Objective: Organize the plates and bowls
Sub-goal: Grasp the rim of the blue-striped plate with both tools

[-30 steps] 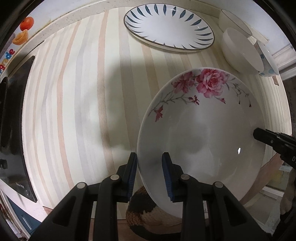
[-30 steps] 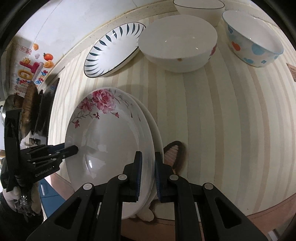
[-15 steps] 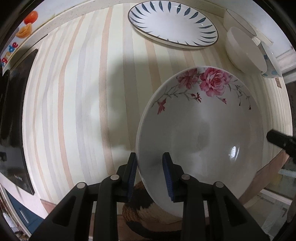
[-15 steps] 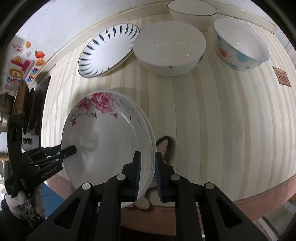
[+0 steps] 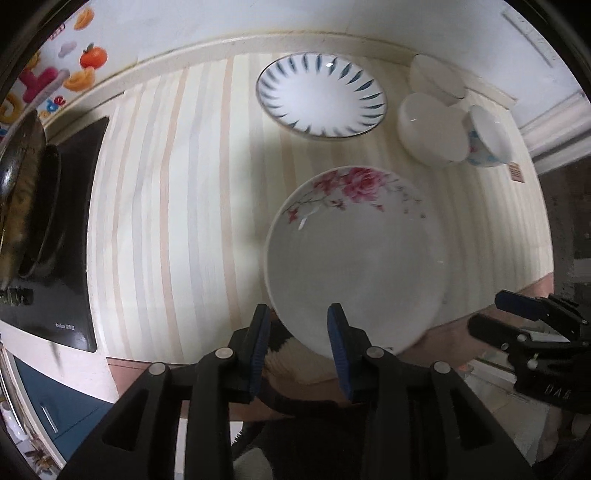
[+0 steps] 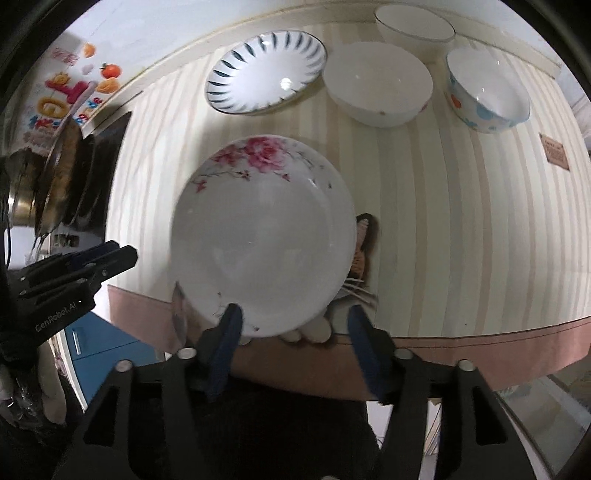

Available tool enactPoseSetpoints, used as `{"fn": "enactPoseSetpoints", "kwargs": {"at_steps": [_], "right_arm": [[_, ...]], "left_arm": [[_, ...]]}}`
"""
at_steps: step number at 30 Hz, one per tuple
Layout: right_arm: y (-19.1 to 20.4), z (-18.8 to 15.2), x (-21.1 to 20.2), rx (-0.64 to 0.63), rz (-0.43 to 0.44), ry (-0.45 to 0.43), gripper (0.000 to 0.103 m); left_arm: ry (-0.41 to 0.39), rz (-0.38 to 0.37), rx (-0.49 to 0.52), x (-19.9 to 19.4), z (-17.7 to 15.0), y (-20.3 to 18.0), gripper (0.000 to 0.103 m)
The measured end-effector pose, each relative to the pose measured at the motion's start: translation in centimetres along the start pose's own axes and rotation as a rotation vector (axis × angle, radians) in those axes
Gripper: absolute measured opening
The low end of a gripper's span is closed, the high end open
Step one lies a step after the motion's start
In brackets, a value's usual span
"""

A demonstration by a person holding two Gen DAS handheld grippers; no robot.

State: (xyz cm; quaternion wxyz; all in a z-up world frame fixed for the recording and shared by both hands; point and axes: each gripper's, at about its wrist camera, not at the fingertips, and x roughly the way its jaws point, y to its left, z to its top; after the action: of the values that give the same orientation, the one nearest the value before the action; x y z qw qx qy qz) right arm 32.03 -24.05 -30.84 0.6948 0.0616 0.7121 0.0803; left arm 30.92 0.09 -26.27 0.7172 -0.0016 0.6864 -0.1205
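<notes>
left gripper point(image 5: 297, 345): jaws opening, only slightly apart; plate rim sits in the gap, pads look clear of it. Holds nothing.
right gripper point(image 6: 293, 343): jaws opening, already wide; near rim of the plate shows between them, no pad contact. Empty.
change: a second ago both grippers were pinched on opposite edges of the white rose-pattern ceramic plate point(image 6: 264, 236); now both have let go and pulled up, so the plate looks smaller in both views.
meaning: rose plate appears placed. A second rim peeks out at its near edge, likely a plate under it, so I read this as a stack made; can't confirm.
plate position: on the cream striped tabletop point(image 6: 461, 221), near edge, overhanging the front lip a little; directly beyond and below both sets of fingertips.
rest, far side: white plate with blue leaf rim point(image 6: 266, 75) far left, plain white bowl point(image 6: 378, 83) next, white dark-rimmed bowl point(image 6: 413, 22) farthest, white bowl with blue and orange spots point(image 6: 487, 96) far right.
next: probably the blue-rim plate, then nest the bowls.
risk: overhang at the table lip.
</notes>
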Motion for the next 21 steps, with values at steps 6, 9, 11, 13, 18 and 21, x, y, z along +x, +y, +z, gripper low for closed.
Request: {"fn": "enactPoseSetpoints", "kwargs": {"at_steps": [6, 9, 11, 13, 18, 21], "right_arm": [[1.4, -0.4, -2.3, -0.068, -0.008, -0.024, 0.085], [1.2, -0.1, -2.5, -0.073, -0.008, -0.025, 0.089], [0.9, 0.9, -2.5, -0.062, 0.002, -0.023, 0.089], [0.5, 2.2, -3.1, -0.056, 0.029, -0.039, 0.089], [-0.6, 9.6, -5.8, -0.047, 0.071, -0.192, 0.089], [-1.3, 14.9, -5.1, -0.040, 0.061, -0.248, 0.089]], "left_arm": [[-0.012, -0.012, 0.033, -1.8, 0.1, -1.3, 0.071], [-0.026, -0.013, 0.031, -1.9, 0.5, -1.5, 0.074], [-0.033, -0.021, 0.020, -2.1, 1.1, -1.3, 0.074], [-0.051, -0.036, 0.004, -2.3, 2.5, -0.8, 0.074], [-0.166, -0.036, -0.081, -3.0, 8.4, 1.9, 0.074], [-0.185, -0.011, -0.136, -1.1, 13.2, 4.2, 0.074]]}}
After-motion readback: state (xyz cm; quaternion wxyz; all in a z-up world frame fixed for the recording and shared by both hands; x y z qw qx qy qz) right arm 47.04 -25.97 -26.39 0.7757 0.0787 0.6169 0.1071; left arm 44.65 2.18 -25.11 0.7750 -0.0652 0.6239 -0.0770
